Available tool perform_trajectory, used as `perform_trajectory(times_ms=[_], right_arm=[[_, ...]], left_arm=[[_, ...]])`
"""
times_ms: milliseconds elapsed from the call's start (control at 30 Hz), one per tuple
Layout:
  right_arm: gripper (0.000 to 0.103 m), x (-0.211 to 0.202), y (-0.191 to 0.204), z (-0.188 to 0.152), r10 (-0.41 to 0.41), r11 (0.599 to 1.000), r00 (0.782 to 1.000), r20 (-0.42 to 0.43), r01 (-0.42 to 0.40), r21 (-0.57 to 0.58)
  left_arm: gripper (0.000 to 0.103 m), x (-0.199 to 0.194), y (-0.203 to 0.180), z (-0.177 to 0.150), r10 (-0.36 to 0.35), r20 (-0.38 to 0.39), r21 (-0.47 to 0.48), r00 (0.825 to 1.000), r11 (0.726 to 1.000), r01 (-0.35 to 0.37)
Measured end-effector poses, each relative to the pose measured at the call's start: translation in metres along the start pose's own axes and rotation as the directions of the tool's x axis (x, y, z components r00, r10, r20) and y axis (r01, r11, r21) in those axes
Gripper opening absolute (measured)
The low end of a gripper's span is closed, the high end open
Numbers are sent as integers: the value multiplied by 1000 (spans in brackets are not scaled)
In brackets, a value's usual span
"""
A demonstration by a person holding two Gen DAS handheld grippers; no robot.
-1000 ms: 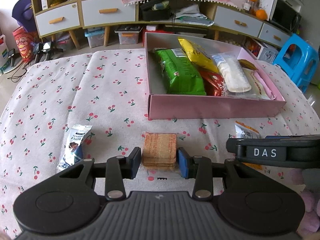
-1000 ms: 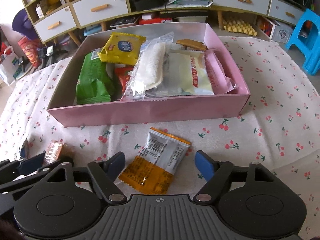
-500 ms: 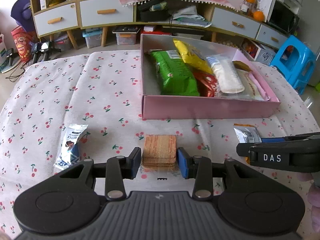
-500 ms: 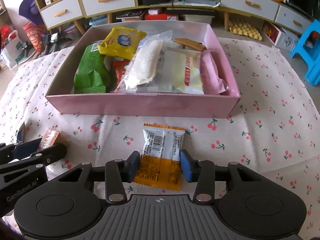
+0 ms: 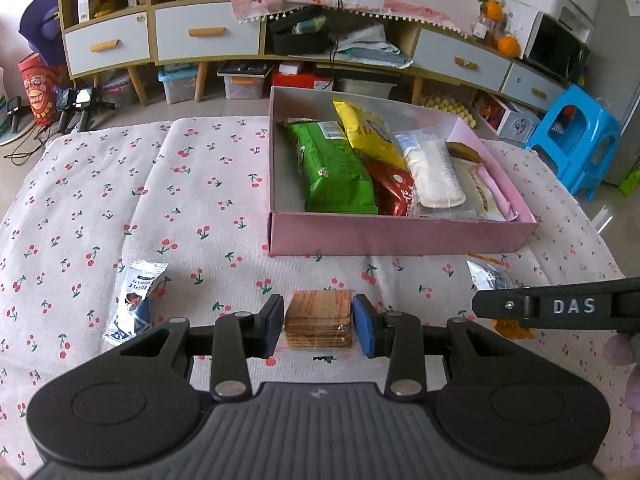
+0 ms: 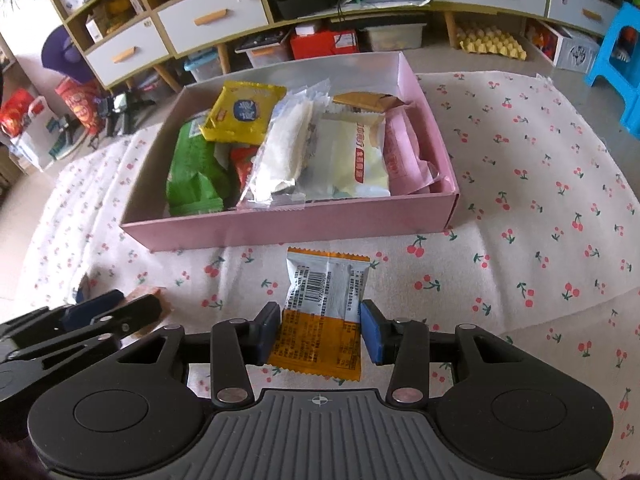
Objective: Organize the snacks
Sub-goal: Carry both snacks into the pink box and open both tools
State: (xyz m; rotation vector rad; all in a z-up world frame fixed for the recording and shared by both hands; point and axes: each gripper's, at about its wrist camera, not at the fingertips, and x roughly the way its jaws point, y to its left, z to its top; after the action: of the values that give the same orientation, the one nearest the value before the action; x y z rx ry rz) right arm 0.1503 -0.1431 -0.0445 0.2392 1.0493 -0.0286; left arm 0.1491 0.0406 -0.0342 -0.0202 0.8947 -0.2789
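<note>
Left tongs (image 5: 319, 326): angled steeply downward, jaws nearly closed, both pads pressed flat against the sides of a stack of biscuits (image 5: 319, 322) in clear wrap. Also seen at the lower left of the right wrist view (image 6: 116, 312), side on. Right tongs (image 6: 320, 332): likewise pitched downward, jaws drawn in from a wide stance within the last second, now clamped on the orange lower half of a white-and-orange sachet (image 6: 322, 312) (pads touching both edges). One black arm of the right tongs crossing the right edge of the left wrist view (image 5: 560, 307). Both tongs side by side, near each other, not touching.
</note>
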Motion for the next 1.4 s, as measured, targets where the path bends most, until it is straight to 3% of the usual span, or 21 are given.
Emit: perform_trajectory(times_ms=[533, 667, 967, 1067, 1400], right_arm=[[42, -36, -21, 15, 97, 988, 993, 73, -104, 110], [42, -37, -30, 22, 108, 982, 989, 101, -122, 146], [42, -33, -56, 42, 150, 955, 959, 240, -203, 215], [43, -25, -62, 48, 158, 944, 948, 276, -227, 239], [44, 2, -66, 56, 159, 919, 930, 332, -262, 293]], left_arm=[[34, -23, 3, 19, -71, 95, -80, 993, 994, 79], [34, -21, 0, 26, -59, 125, -85, 990, 994, 69], [34, 0, -9, 40, -45, 197, -104, 979, 992, 66], [34, 8, -15, 43, -15, 216, -92, 976, 995, 36], [34, 24, -22, 43, -10, 268, -99, 963, 994, 38]])
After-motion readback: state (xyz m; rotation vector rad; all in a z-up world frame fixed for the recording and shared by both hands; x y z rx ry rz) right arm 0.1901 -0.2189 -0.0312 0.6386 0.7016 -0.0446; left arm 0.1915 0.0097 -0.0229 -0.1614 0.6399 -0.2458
